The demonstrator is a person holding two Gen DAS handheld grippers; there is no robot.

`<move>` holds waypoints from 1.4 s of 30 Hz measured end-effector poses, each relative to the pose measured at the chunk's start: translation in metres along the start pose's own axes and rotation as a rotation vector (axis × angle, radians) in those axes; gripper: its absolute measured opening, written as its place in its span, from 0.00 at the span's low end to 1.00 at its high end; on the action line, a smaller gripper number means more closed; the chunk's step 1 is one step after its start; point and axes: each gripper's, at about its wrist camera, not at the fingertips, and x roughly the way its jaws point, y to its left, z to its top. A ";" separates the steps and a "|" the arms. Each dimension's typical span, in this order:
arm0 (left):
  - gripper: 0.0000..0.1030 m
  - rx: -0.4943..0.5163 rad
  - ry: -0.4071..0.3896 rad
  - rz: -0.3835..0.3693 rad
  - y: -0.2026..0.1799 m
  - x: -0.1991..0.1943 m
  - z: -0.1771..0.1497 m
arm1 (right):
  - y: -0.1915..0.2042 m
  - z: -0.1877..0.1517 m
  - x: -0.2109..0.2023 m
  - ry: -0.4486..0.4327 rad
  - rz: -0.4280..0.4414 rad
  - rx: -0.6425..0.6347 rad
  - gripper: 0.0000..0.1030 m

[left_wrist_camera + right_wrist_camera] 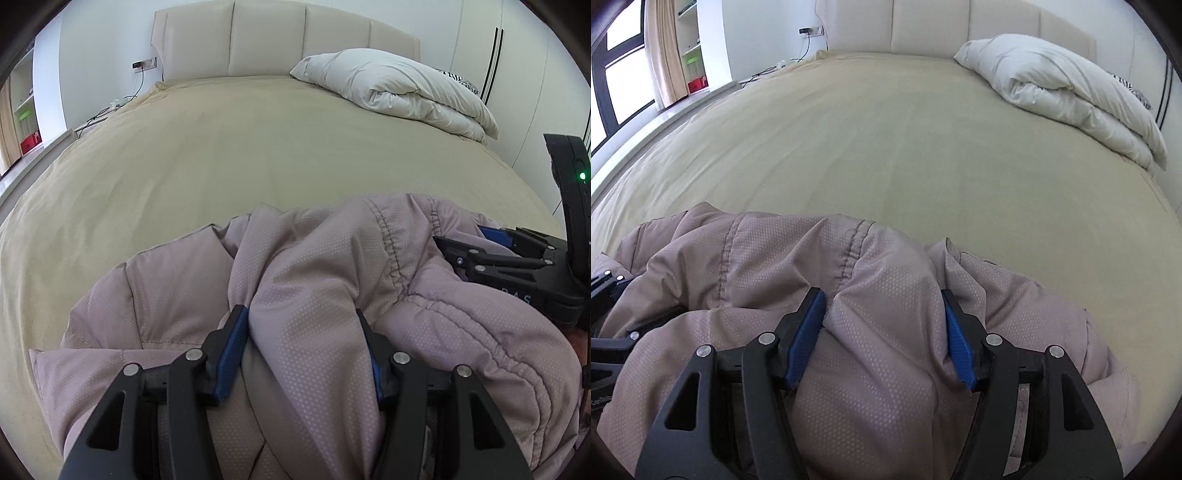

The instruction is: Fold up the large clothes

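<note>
A puffy mauve quilted jacket (314,280) lies bunched at the near edge of a bed. In the left wrist view my left gripper (301,332) is shut on a thick fold of it, its blue pads (234,347) pressing into the padding on both sides. The right gripper's black body (517,266) shows at the right edge there, buried in the same jacket. In the right wrist view my right gripper (882,317) is shut on another thick fold of the jacket (768,258), blue pads (955,339) sunk into the fabric. Part of the left gripper (605,295) shows at the left edge.
The bed's beige cover (229,147) stretches wide and flat beyond the jacket. A folded white duvet (402,88) lies at the far right by the padded headboard (266,40). Cables and a wall socket (142,64) sit at the far left, with shelves and a window beyond.
</note>
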 end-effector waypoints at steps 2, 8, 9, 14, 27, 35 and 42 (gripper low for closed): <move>0.57 -0.005 0.002 -0.006 0.001 0.000 0.000 | 0.001 0.002 0.002 0.002 -0.007 -0.007 0.59; 0.56 -0.081 -0.013 -0.078 0.014 -0.021 0.000 | 0.004 -0.001 -0.077 -0.063 0.086 0.129 0.60; 0.56 -0.112 -0.027 -0.087 0.017 -0.033 -0.002 | 0.005 -0.007 -0.099 -0.100 0.105 0.126 0.60; 0.56 -0.112 -0.125 -0.071 0.007 -0.091 -0.027 | 0.040 -0.047 -0.136 -0.119 0.123 0.017 0.60; 0.55 -0.095 -0.140 -0.061 -0.002 -0.124 -0.048 | 0.057 -0.097 -0.174 -0.195 0.014 -0.031 0.61; 0.57 -0.118 -0.098 -0.069 -0.011 -0.140 -0.076 | 0.071 -0.121 -0.144 -0.026 0.050 -0.040 0.70; 0.79 -0.216 -0.272 -0.101 0.034 -0.268 -0.129 | 0.048 -0.139 -0.287 -0.384 0.061 0.124 0.77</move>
